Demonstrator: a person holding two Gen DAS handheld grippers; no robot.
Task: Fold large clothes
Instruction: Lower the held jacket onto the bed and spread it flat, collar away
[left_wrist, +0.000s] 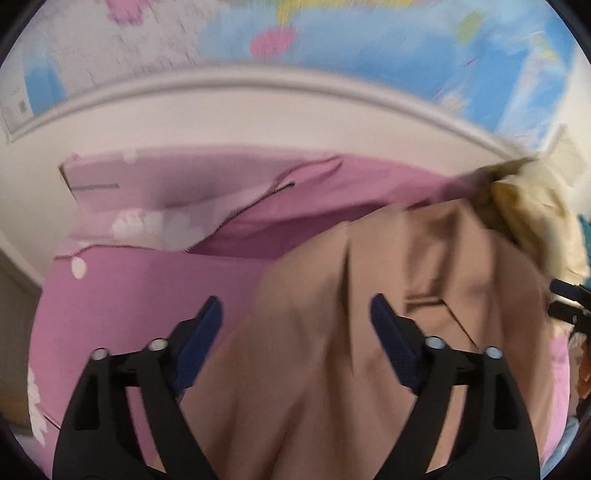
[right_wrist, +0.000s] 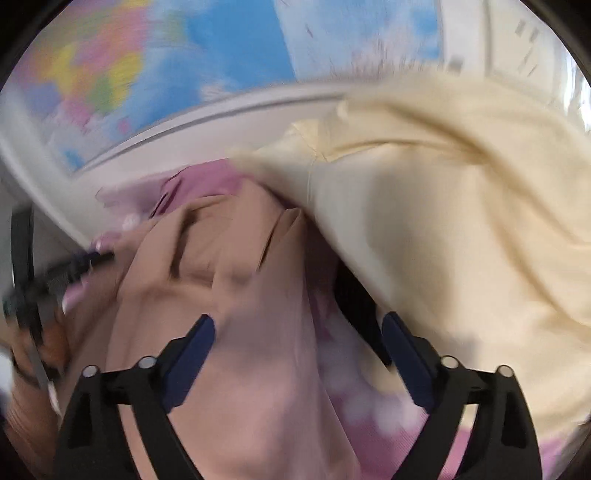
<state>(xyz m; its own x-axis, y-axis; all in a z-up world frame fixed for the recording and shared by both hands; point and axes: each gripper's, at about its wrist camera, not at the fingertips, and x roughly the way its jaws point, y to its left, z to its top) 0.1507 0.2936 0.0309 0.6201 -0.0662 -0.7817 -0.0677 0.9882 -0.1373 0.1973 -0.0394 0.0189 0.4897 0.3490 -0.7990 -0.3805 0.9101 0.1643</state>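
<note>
A tan garment (left_wrist: 332, 332) lies crumpled on a pink bedsheet (left_wrist: 122, 288). My left gripper (left_wrist: 295, 310) is open, its blue pads apart above the garment's left part, holding nothing. In the right wrist view the same tan garment (right_wrist: 229, 280) runs between the open jaws of my right gripper (right_wrist: 297, 328), which holds nothing. A cream garment (right_wrist: 443, 206) is heaped to its right. The left gripper's fingers (right_wrist: 74, 266) show at the left edge of that view. Both views are blurred.
A pink pillow with white flowers (left_wrist: 155, 206) lies at the bed's head against a white headboard (left_wrist: 258, 110). A colourful world map (left_wrist: 369, 48) hangs on the wall behind. The cream garment also shows at the far right (left_wrist: 554, 221).
</note>
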